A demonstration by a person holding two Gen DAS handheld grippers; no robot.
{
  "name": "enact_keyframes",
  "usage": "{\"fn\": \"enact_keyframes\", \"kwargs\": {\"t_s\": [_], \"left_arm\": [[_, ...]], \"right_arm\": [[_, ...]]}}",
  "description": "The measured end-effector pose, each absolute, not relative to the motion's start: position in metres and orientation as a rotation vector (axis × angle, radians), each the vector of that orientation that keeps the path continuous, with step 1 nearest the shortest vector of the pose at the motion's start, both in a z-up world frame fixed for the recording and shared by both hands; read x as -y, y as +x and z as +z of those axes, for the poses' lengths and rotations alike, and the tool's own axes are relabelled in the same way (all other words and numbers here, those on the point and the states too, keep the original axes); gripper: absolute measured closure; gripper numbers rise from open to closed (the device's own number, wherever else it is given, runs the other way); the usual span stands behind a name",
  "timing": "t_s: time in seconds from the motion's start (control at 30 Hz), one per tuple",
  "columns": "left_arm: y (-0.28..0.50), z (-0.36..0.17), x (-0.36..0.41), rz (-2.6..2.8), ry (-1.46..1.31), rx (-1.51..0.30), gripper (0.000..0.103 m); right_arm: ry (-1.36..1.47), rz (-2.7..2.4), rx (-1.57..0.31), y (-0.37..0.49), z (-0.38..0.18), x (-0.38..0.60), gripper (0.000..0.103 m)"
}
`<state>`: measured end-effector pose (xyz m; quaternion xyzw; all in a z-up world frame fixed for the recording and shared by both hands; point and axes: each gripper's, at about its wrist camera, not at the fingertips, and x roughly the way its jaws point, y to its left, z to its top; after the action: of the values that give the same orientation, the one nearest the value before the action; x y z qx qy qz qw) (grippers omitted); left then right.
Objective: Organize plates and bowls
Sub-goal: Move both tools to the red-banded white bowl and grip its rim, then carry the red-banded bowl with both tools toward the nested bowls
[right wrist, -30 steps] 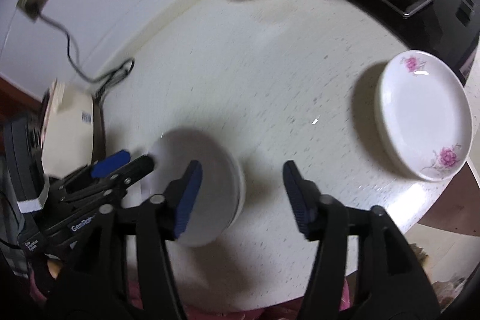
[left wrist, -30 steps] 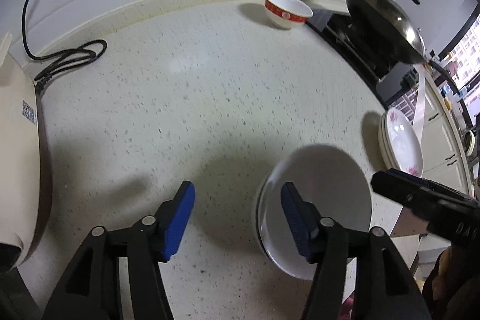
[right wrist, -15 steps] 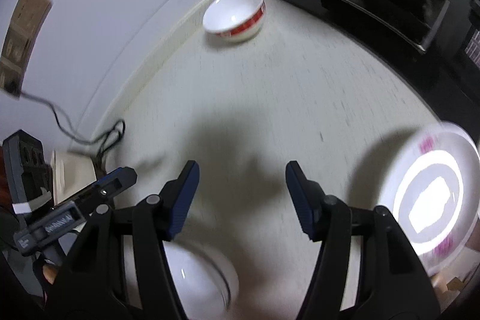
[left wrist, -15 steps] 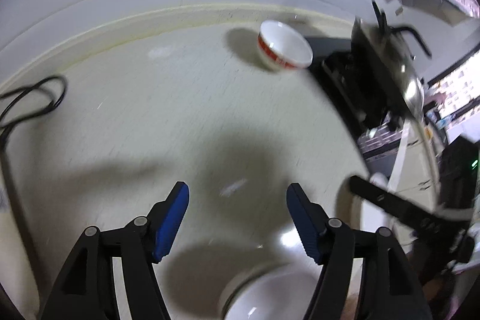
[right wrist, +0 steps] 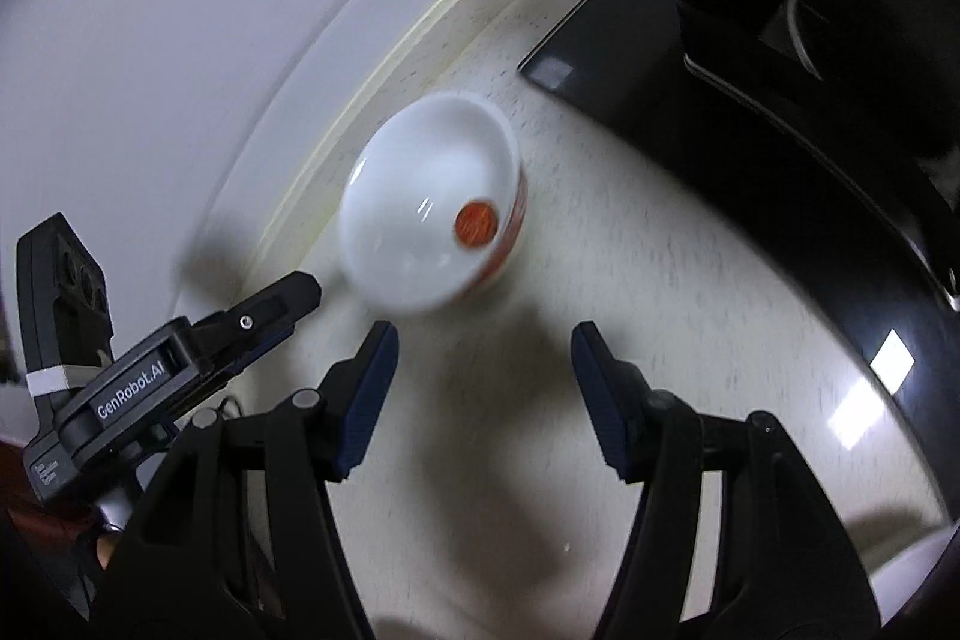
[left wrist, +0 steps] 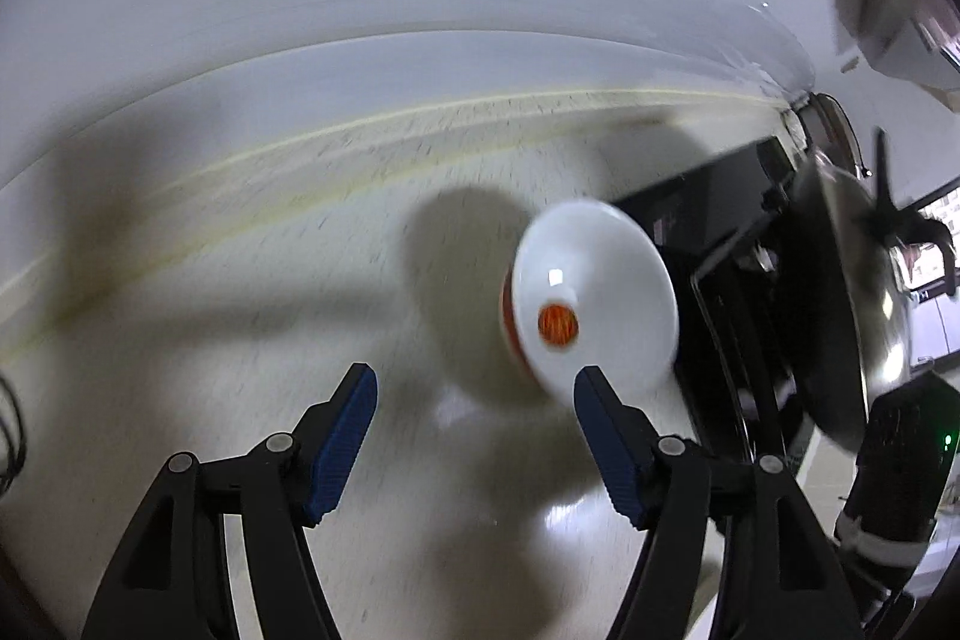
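**Both grippers close in on the red-banded bowl**

Both grippers have swept across the counter [left wrist: 180,316] from the white plates to the bowl [left wrist: 591,304], which sits near the wall beside the black stove [right wrist: 810,112]. Left gripper [left wrist: 474,436]: jaws have just been opening, nothing between them, bowl at one o'clock. Right gripper [right wrist: 483,388]: jaws apart and empty, bowl at eleven o'clock. Everything is motion-blurred.

Both wrist cameras look steeply down along their blue-padded fingers at the pale speckled stone countertop [left wrist: 198,340], from close above. Both views share the white red-banded ceramic bowl [left wrist: 594,304] beside the black stove [right wrist: 798,112]; the right-hand one also catches the left gripper [right wrist: 282,304].
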<state>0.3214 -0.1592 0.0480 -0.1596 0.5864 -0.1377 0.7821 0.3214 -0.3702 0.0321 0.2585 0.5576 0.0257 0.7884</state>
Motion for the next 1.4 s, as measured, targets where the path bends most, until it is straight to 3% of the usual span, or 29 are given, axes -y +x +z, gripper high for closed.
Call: {"fn": "enact_keyframes", "kwargs": {"t_s": [0.37, 0.43, 0.5, 0.53, 0.57, 0.83, 1.4], "left_arm": [[0.375, 0.009, 0.181, -0.244, -0.311, -1.278, 0.035], [0.378, 0.007, 0.188, -0.264, -0.285, -1.267, 0.044], [0.377, 0.005, 0.197, -0.294, -0.254, -1.265, 0.066], [0.376, 0.004, 0.2, -0.302, -0.246, -1.263, 0.073], [0.374, 0.005, 0.202, -0.315, -0.239, -1.254, 0.088], [0.349, 0.021, 0.206, -0.349, -0.152, -1.207, 0.091], [0.263, 0.095, 0.195, -0.371, -0.079, -1.156, 0.091]], "right_arm": [[0.556, 0.042, -1.242, 0.369, 0.002, 0.37, 0.04], [0.507, 0.049, -1.255, 0.373, -0.001, 0.363, 0.043], [0.455, 0.06, -1.254, 0.377, -0.004, 0.359, 0.069], [0.422, 0.061, -1.238, 0.376, -0.003, 0.356, 0.071], [0.411, 0.06, -1.223, 0.376, -0.001, 0.353, 0.073], [0.412, 0.048, -1.228, 0.356, 0.0, 0.352, 0.079], [0.395, 0.095, -1.222, 0.272, 0.065, 0.334, 0.079]]}}
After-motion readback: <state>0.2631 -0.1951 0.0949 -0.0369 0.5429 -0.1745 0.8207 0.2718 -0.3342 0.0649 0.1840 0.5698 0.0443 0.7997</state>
